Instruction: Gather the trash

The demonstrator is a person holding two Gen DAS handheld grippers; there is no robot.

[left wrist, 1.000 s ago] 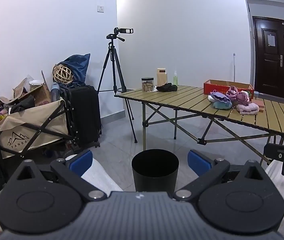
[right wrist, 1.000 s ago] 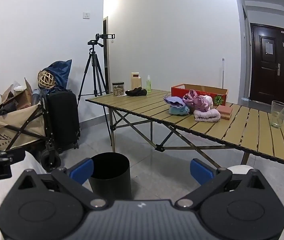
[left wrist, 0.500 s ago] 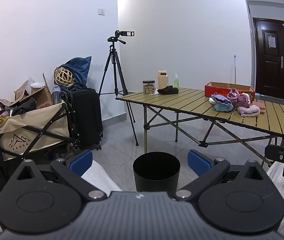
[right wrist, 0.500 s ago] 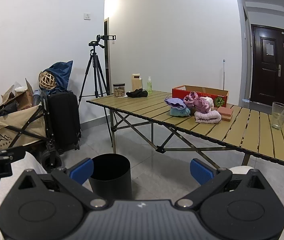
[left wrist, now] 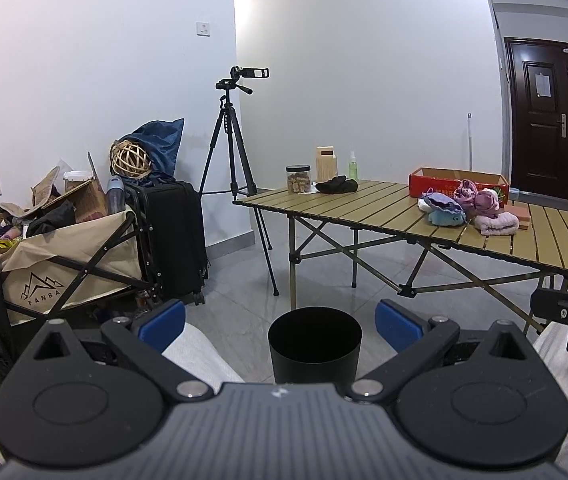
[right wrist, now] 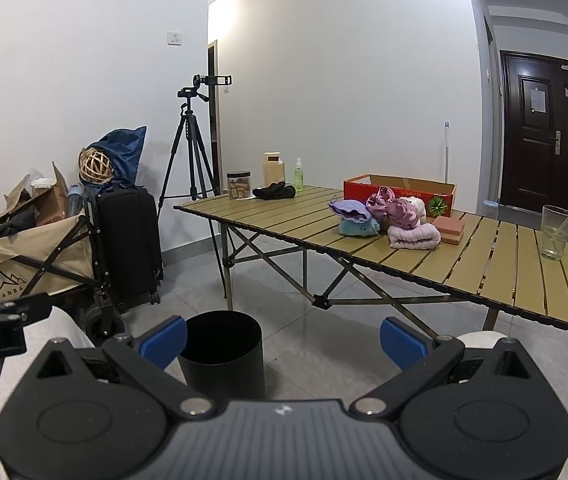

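The left claw [left wrist: 280, 322] stands wide with nothing between its blue-padded fingers [left wrist: 162, 320], and the round black metal trash bin [left wrist: 315, 346] sits on the grey tiled floor [left wrist: 244, 292] straight ahead of it, framed in the gap between the two pads. The right claw [right wrist: 282, 336] is likewise spread wide and holds nothing; from its view the same bin [right wrist: 223, 354] stands ahead and to the left, just behind the left blue pad [right wrist: 164, 338]. Beyond the bin stretches the folding slatted wooden worktop [right wrist: 463, 256], carrying a heap of pink and purple cloth items [right wrist: 395, 216], a red cardboard box [right wrist: 399, 196], a clear drinking glass [right wrist: 555, 232] and a crumpled black cloth [right wrist: 274, 192]. A camera tripod [left wrist: 230, 160] stands by the white wall.
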